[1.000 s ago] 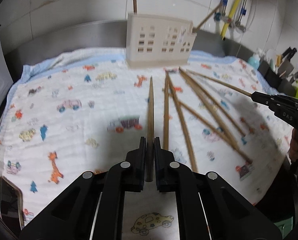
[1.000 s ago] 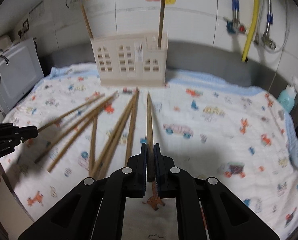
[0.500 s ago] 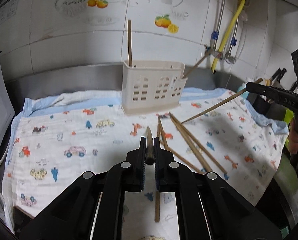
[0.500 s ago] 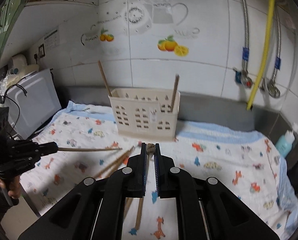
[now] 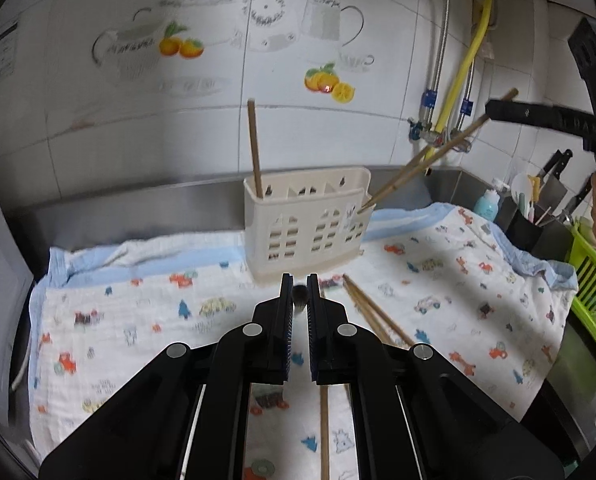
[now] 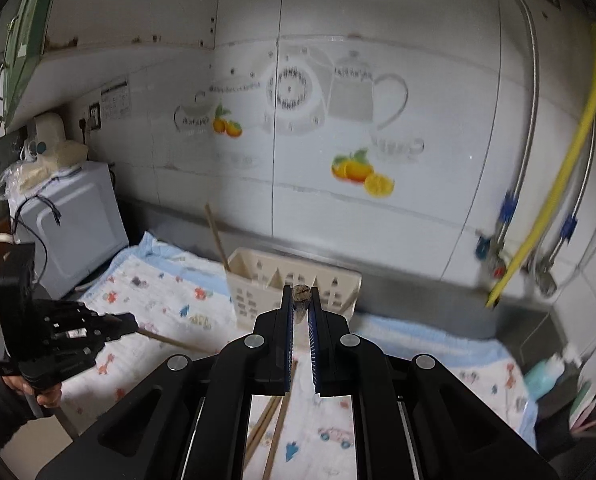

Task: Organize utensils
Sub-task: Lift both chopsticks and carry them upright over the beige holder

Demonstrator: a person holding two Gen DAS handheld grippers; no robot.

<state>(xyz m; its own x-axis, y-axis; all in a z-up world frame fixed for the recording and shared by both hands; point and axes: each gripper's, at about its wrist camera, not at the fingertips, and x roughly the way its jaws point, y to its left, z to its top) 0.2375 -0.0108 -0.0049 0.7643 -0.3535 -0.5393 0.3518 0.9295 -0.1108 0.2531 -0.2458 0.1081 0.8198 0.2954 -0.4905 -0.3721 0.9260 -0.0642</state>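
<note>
Nearest the left wrist camera, the left gripper (image 5: 300,294) is clamped on a slim brown wooden chopstick (image 5: 299,293), seen end-on between its black fingers and raised above the cloth. The right gripper (image 6: 301,298) pinches a second wooden chopstick (image 6: 301,293) in the same way; from the left view that stick appears to slant down so that its tip lies at or near the right end of the holder, though whether it is inside cannot be told.

Below the grippers, on the white cartoon-printed cloth (image 5: 137,320), several loose chopsticks (image 5: 372,316) lie in a scattered fan, with one more (image 5: 324,432) under the left gripper.

Farther back stands the cream plastic utensil holder with house-shaped cut-outs (image 5: 306,224). One chopstick (image 5: 254,148) stands upright in its left compartment, and another leans out of its right end.

As a judgement, the task is early to midway: two sticks sit in the holder, two are held in the air, and the loose ones on the cloth remain to be collected.
</note>
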